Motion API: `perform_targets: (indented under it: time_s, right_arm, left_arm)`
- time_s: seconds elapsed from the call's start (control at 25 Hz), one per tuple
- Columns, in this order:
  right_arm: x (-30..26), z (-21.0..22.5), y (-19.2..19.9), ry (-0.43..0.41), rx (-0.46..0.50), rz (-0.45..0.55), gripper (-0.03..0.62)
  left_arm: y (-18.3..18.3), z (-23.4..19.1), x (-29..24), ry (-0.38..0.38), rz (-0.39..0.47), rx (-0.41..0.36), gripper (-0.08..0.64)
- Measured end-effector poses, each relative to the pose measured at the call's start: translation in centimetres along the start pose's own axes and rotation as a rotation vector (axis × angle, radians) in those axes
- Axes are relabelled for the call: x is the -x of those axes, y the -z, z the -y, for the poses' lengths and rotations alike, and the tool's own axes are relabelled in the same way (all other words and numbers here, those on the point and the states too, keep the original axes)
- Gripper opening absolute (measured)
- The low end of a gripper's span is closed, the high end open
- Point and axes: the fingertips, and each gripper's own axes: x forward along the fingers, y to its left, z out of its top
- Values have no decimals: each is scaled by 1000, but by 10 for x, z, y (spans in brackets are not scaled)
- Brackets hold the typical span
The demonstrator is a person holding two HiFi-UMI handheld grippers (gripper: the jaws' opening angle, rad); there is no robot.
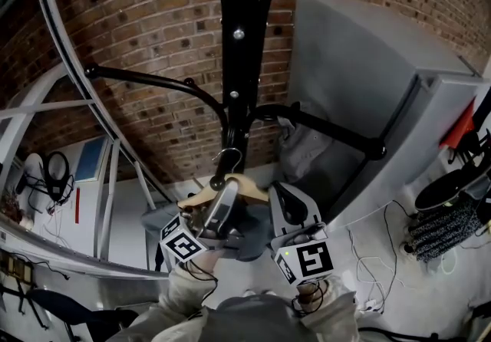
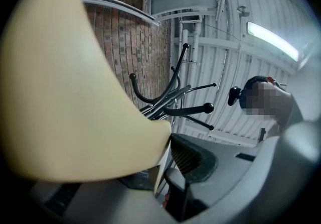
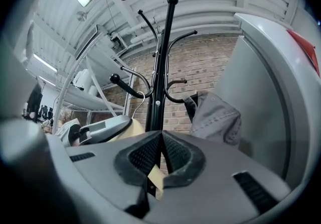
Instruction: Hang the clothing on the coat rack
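A pale wooden hanger [image 1: 201, 196] with a metal hook [image 1: 228, 156] is held low in front of the black coat rack [image 1: 244, 41]. Dark cloth [image 1: 247, 244] hangs under it. My left gripper [image 1: 226, 195] is shut on the hanger's left shoulder, which fills the left gripper view as a cream mass [image 2: 70, 92] against the gripper [image 2: 168, 140]. My right gripper [image 1: 278, 196] is shut on the other side; a thin cream edge [image 3: 156, 178] shows between the pads of that gripper [image 3: 161, 137]. A grey garment [image 3: 215, 115] hangs on a right arm of the rack [image 3: 163, 67].
A tall grey cabinet [image 1: 360, 80] stands close on the right of the rack, and a brick wall [image 1: 138, 26] is behind it. White curved metal framing [image 1: 77, 103] runs along the left. Cables and dark items [image 1: 445, 225] lie on the floor at right.
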Motion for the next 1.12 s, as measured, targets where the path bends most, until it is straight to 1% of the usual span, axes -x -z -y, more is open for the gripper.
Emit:
perform_targets:
  time_s: [0.2,0.4,0.64,0.84,1.12]
  right_arm:
    - [3,-1,7,-9,-15,-12,23]
    - [4,2,14,-16,-46,-31,23]
    - [7,5,17,-28,-50,-40,23]
    - [10,5,18,-39,-54,-48,23]
    - [16,1,22,-51,-71,-64,23]
  left_arm:
    - [0,-4,3,-5,15,12,106]
    - [1,-5,1,11,26,30,106]
    - [3,-5,1,12,41,27,110]
    - [6,-5,1,-2,35,8,114]
    - [15,-3,10,-49,-10,-31,114]
